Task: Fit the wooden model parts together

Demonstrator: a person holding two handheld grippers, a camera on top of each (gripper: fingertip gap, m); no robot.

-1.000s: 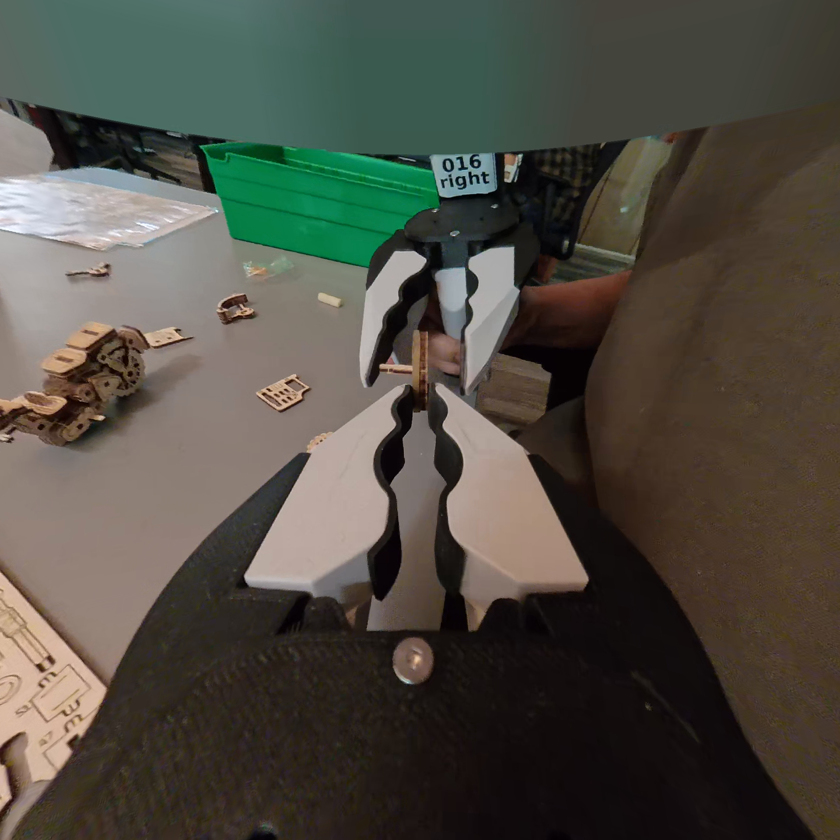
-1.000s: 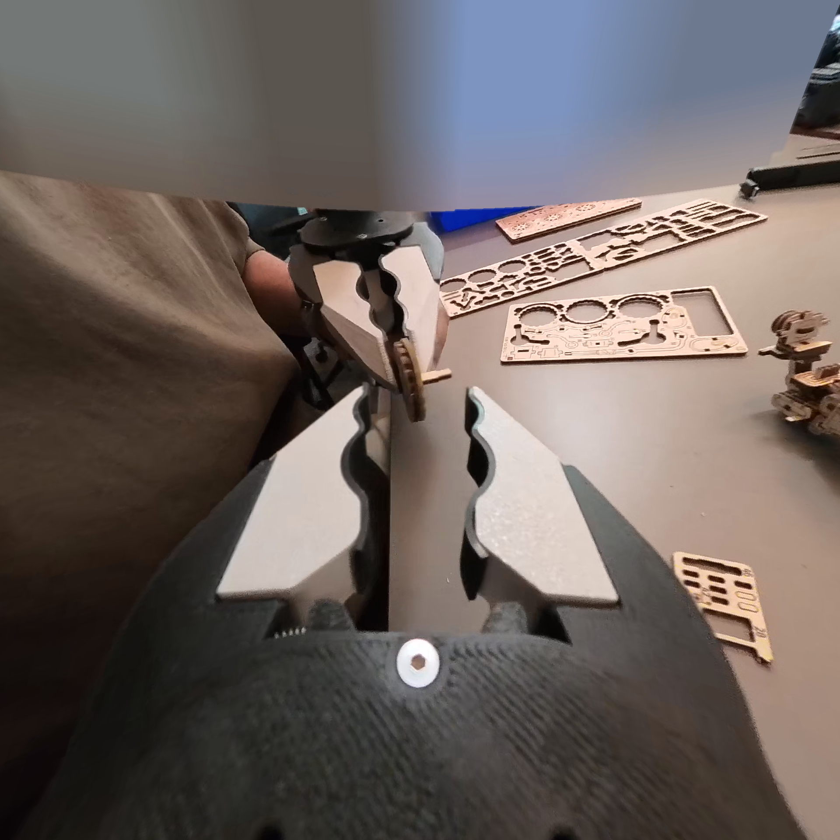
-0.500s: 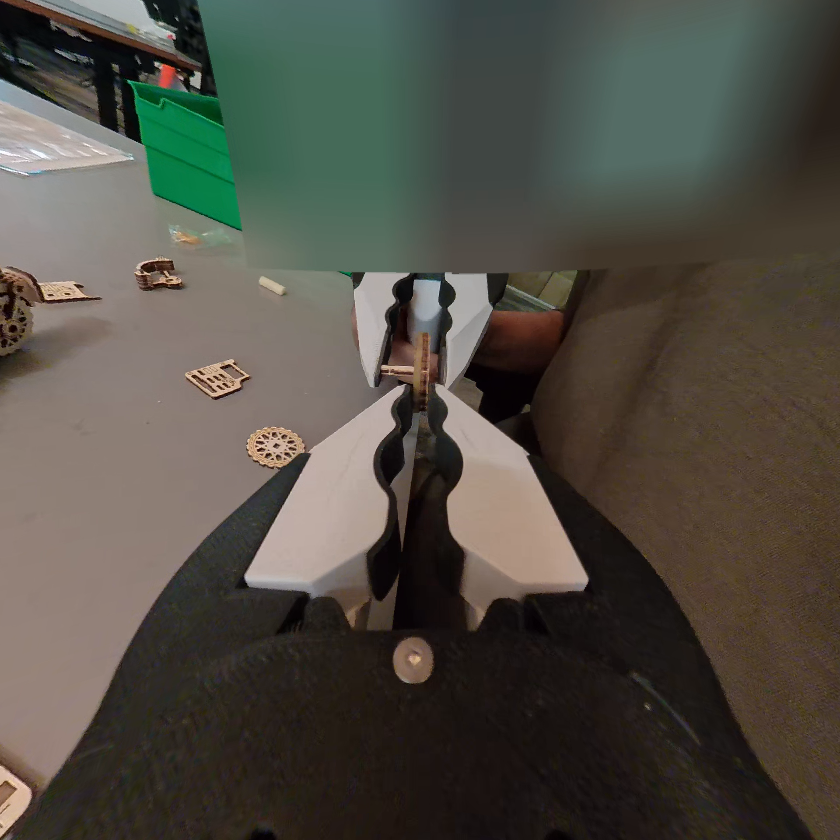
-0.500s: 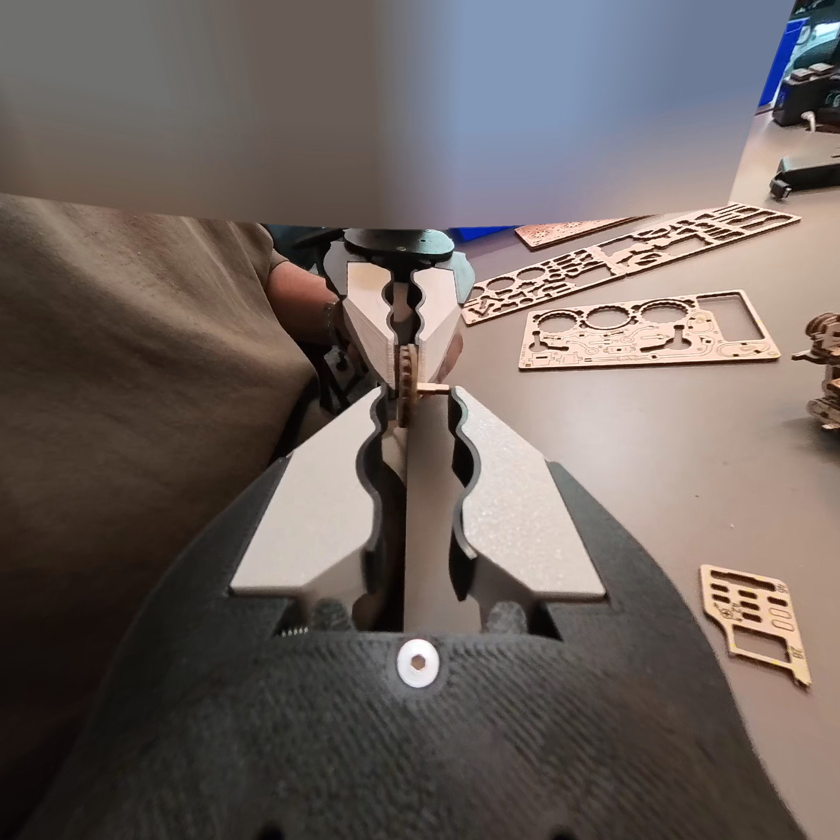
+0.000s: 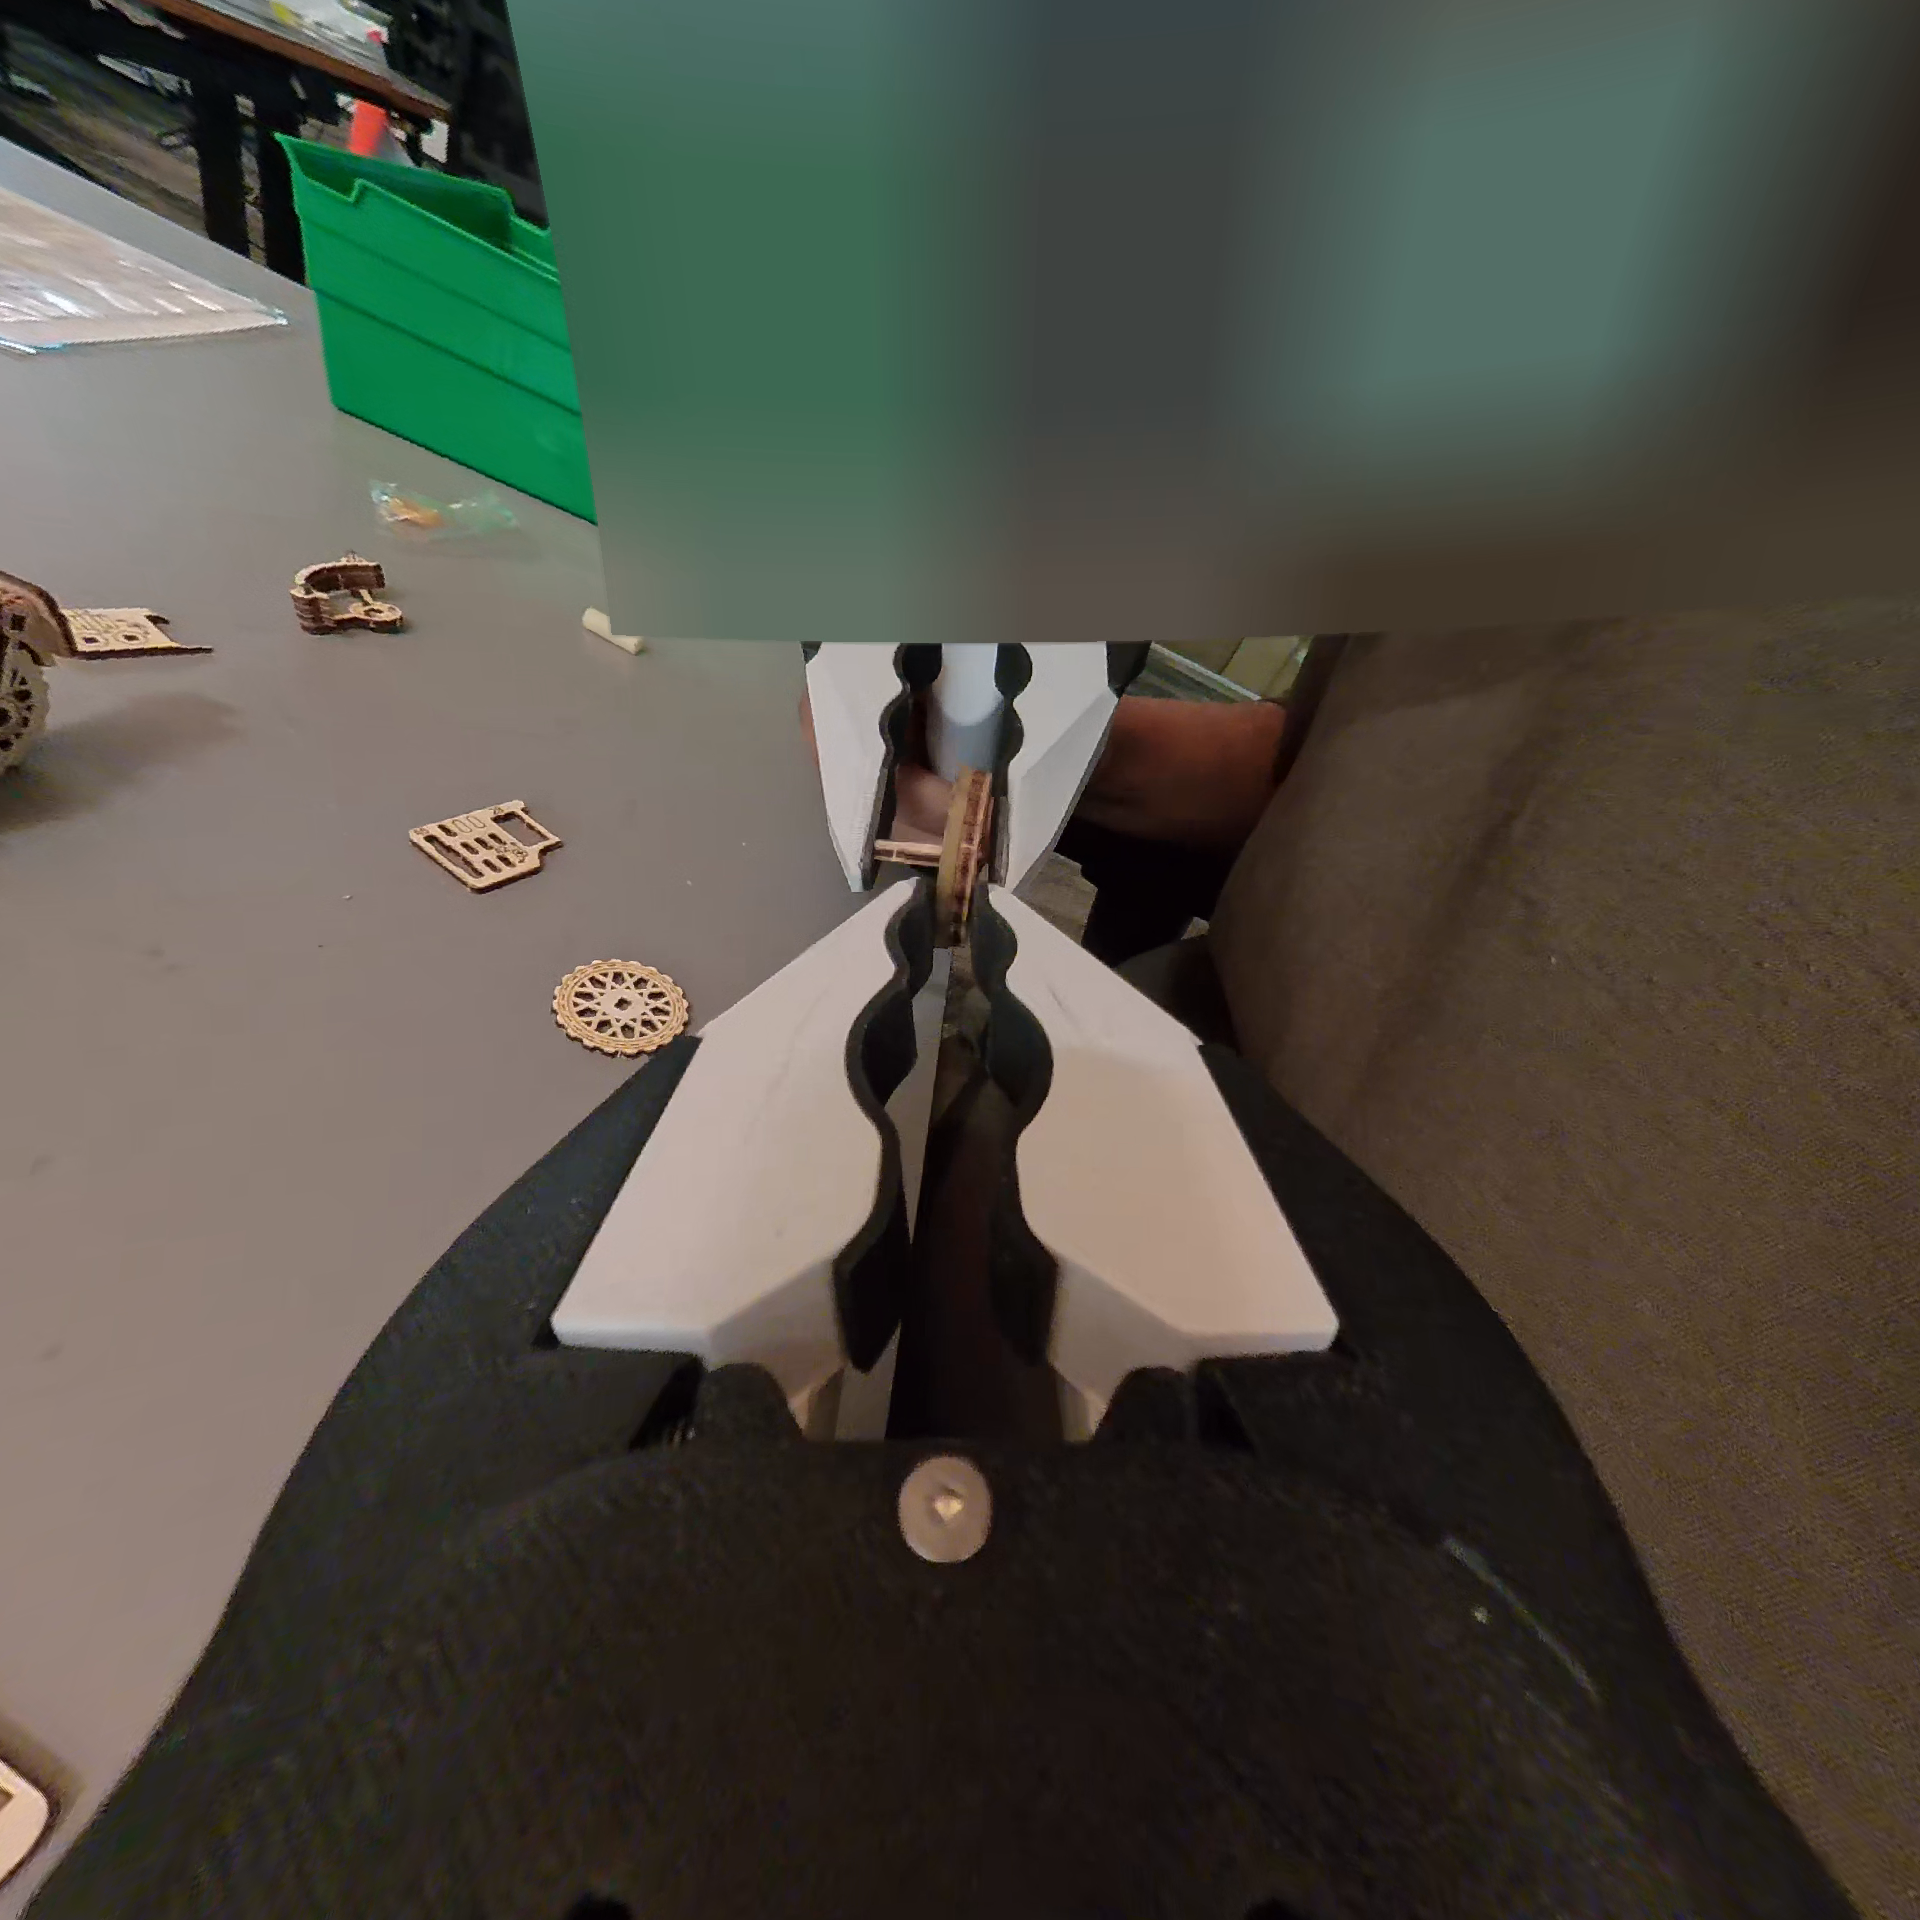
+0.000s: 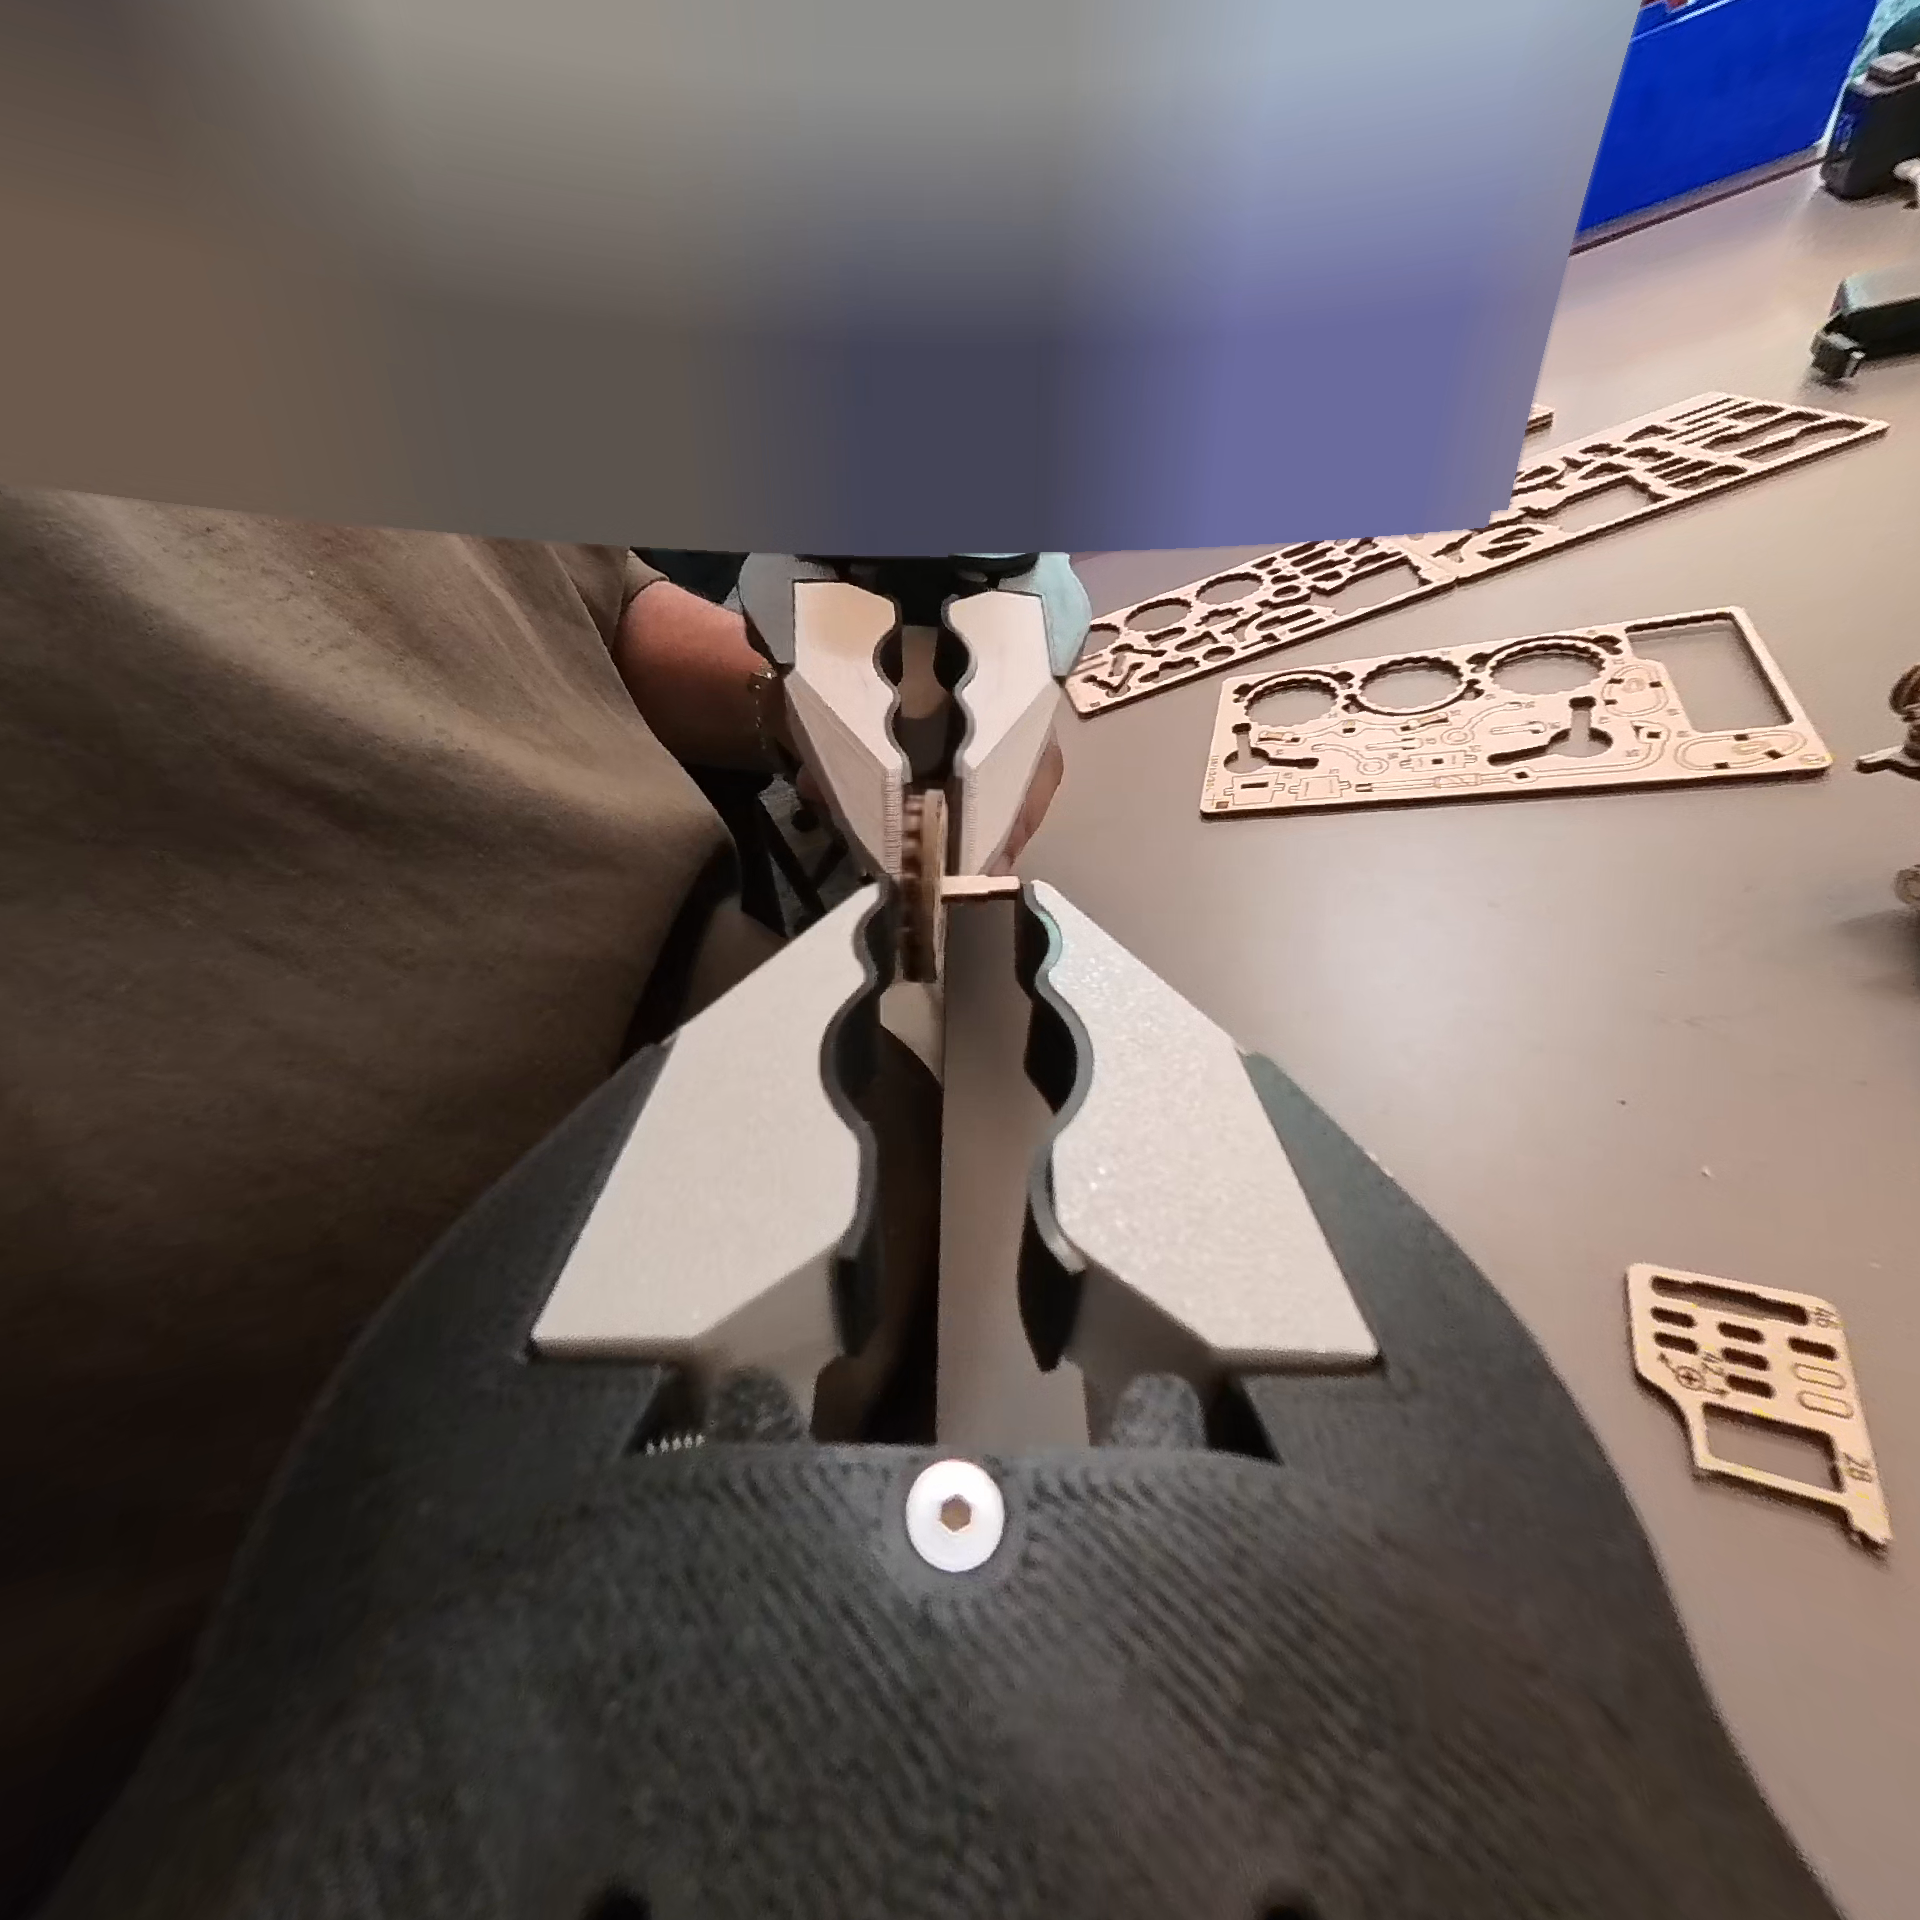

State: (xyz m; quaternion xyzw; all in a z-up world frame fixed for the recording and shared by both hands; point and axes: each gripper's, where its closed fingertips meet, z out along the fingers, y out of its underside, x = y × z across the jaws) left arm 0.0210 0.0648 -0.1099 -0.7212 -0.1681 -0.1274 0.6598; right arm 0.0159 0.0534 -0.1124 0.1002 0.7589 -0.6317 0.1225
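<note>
Grey table (image 5: 208, 1039): bears a green bin (image 5: 436, 343), punched-out wooden sheets (image 6: 1507, 717), a loose spoked wheel (image 5: 620, 1008), a small slotted plate (image 6: 1756, 1392).

Left gripper (image 5: 951, 914): fingers closed edge-on upon the wooden gear disc (image 5: 964, 852), held in the air in front of the person's torso.

Right gripper (image 6: 951, 894): facing the left one, fingers pinching across disc and peg (image 6: 977, 886), one pad on the peg's end.

Progress, by my judgement: peg entered but not seated; pressing home remains, and loose pieces are still unfitted.
</note>
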